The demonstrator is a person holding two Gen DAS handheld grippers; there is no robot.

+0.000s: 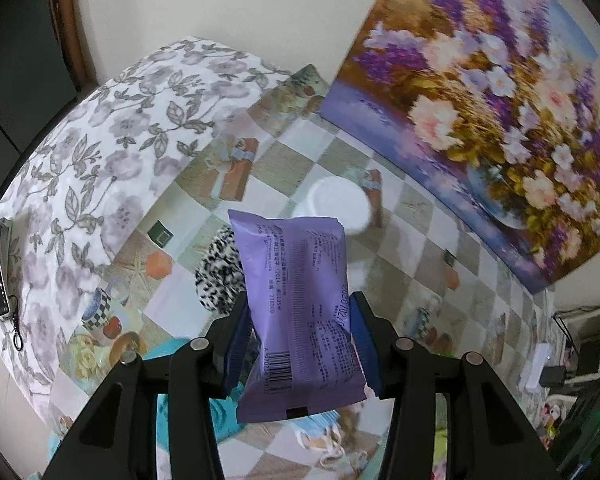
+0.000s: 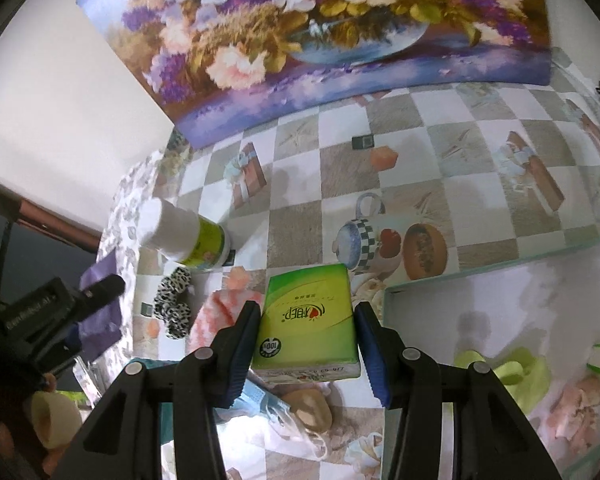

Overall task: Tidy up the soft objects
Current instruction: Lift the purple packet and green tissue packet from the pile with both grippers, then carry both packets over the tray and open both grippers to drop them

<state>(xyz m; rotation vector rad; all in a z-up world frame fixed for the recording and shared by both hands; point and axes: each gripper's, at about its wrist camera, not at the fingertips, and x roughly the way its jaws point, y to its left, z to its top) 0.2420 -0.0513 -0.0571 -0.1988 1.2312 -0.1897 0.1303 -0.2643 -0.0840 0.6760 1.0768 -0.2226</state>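
Left gripper [image 1: 300, 344]: its two blue pads squeeze a purple pack [image 1: 300, 312] from both sides. The pack is up in the air over the table, standing tall, with tiny print and a barcode facing the camera.
Right gripper [image 2: 306, 344]: its jaws are clamped on a green tissue pack [image 2: 308, 324], also lifted off the table (the pack fills the gap between the pads).
Table [image 2: 440, 152]: a checkered cloth with pictures of cups and fruit.
Spotted scrunchie [image 2: 173, 302]: black and white, lying on the table, near the white bottle [image 2: 188, 238].
Pink cloth [image 2: 224, 312]: lies just beside the green tissue pack, below it.
Flower painting [image 2: 300, 28]: leans on the wall behind the table.
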